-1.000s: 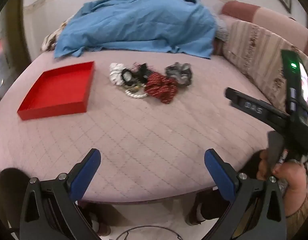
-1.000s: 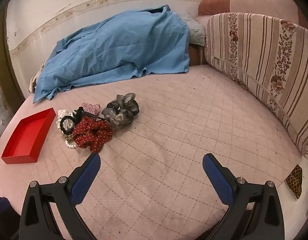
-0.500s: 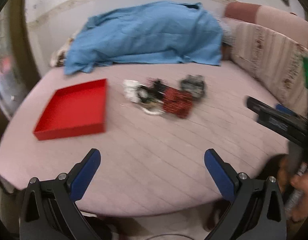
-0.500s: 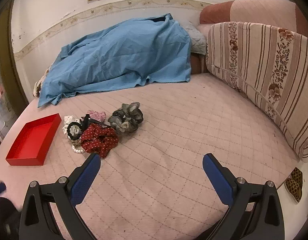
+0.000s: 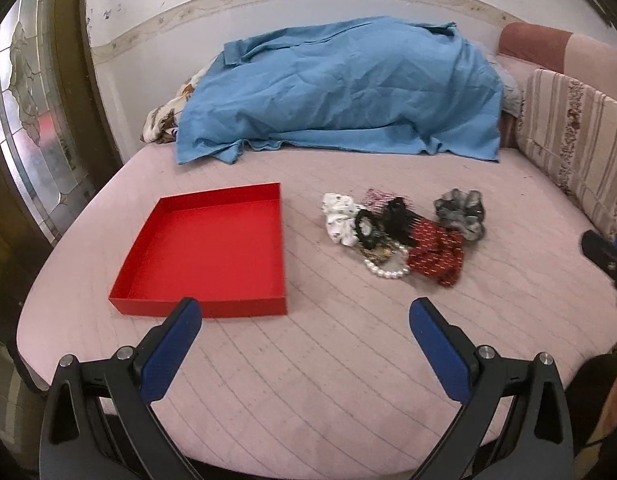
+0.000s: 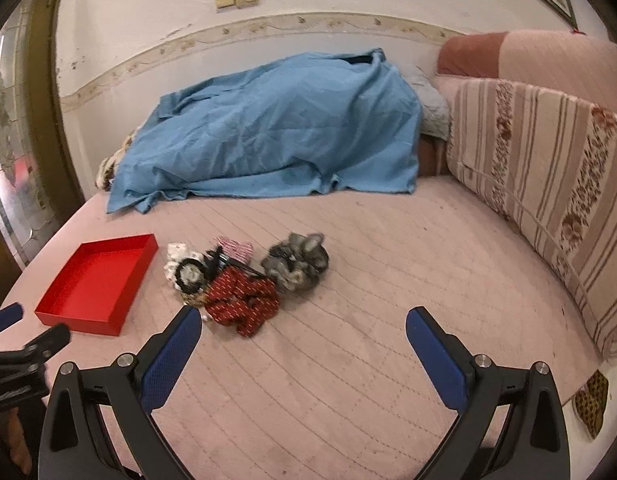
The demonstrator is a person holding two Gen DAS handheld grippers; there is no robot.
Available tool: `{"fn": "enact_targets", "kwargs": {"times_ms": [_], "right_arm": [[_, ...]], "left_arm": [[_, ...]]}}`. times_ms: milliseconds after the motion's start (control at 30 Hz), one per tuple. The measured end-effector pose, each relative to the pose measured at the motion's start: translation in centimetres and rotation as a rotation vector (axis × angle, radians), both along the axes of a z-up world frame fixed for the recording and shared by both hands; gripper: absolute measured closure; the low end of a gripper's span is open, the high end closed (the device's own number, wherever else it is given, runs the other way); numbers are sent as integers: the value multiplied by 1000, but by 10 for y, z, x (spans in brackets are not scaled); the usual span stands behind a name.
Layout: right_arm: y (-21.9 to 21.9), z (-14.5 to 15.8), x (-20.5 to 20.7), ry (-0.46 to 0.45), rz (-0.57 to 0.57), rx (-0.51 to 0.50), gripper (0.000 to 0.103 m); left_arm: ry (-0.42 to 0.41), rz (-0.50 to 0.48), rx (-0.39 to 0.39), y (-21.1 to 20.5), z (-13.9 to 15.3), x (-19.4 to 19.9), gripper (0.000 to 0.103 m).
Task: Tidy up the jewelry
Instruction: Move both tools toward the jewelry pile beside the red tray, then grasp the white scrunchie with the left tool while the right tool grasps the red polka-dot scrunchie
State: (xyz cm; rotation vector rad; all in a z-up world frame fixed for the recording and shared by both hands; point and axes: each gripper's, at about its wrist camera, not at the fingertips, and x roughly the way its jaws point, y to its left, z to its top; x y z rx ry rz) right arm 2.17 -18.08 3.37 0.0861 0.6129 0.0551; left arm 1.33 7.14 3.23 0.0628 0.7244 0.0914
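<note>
We hold both tools over the near edge of the bed (image 5: 348,368), nothing picked yet. Left gripper (image 5: 304,326): jaws spread wide, empty. Right gripper (image 6: 302,330): same, wide and empty. Red tray (image 5: 212,252) sits left, bare inside. Just right of it, apart from its wall, the pile: white scrunchie (image 5: 340,216), black hair tie (image 5: 368,226), pearl bracelet (image 5: 388,272) nearest us, red scrunchie (image 5: 438,256), grey scrunchie (image 5: 460,214) far right. Opening step, we judge. Next: reach forward, close on one outer piece without dragging its neighbours, carry it left into the tray.
</note>
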Motion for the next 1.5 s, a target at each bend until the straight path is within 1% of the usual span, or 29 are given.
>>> {"fn": "enact_targets", "kwargs": {"times_ms": [233,433,567,733,833,1000,1133,1200,1233,1300,1400,1500], "right_arm": [[15,5,8,-15,43,-23,0],[19,-5,16,-27,4,-60,0],[17,-14,27,12,12,-65,0],[8,-30,42,85,25,-9,0],[4,-39,50,115,38,24,0],[2,-51,61,137,60,42,0],[2,-60,73,153,90,50,4],[3,-64,80,163,105,56,6],[4,-65,83,169,115,59,8],[5,-69,89,182,132,65,11],[7,-74,97,199,152,81,16],[9,-80,105,213,172,100,23]], "left_arm": [[8,23,13,15,-3,10,0],[32,17,33,17,-7,25,0],[50,10,43,17,-13,34,0],[62,-2,65,18,-17,45,0],[63,1,58,23,-17,52,0],[82,34,39,35,-19,72,0],[80,11,22,31,-16,88,1],[80,-17,12,26,-16,97,8],[88,-30,8,23,-16,103,9],[104,-49,-7,20,-18,115,15],[126,-49,-30,19,-24,137,16],[156,-33,-73,23,-32,162,16]]}}
